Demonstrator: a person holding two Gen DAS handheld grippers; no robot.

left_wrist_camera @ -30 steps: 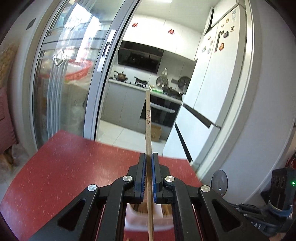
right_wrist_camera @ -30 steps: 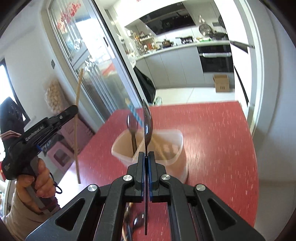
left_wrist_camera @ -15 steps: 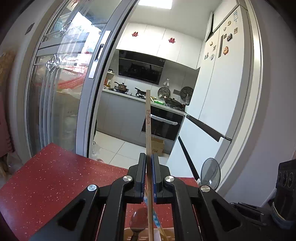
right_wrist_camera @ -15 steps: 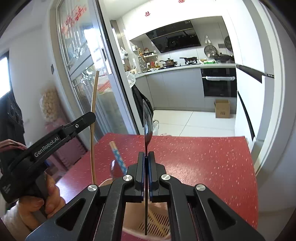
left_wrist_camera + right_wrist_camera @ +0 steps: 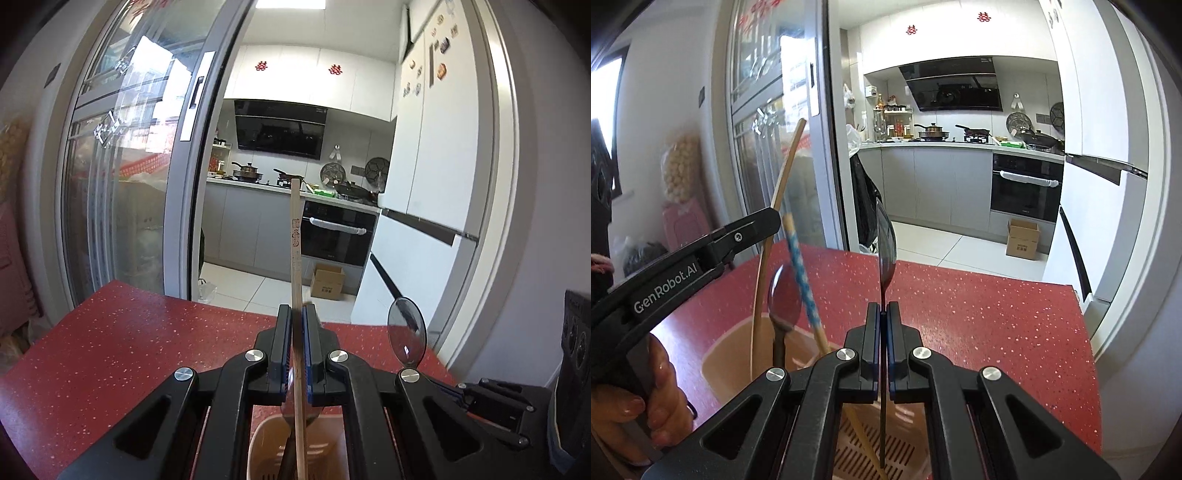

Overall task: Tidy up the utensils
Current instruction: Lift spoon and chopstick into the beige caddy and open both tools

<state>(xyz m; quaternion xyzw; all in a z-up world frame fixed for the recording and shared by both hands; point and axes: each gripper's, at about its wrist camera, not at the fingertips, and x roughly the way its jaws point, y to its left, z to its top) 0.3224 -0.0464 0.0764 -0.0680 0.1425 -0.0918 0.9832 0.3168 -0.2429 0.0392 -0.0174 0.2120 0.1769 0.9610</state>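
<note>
Two tongs work above a beige utensil holder (image 5: 746,354) on the red tabletop (image 5: 979,314): the left tongs (image 5: 296,354) clamp an upright wooden chopstick (image 5: 295,236), the right tongs (image 5: 883,343) clamp a dark spoon (image 5: 885,236), bowl up.

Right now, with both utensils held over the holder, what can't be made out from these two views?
- Wooden chopstick: lower tip, cut off by the bottom edge in the left wrist view.
- Utensil holder: floor and contents, hidden behind the right gripper.
- Spoon: bowl seen edge-on in the right wrist view, handle end unclear.
- Chopstick print: too small.
</note>
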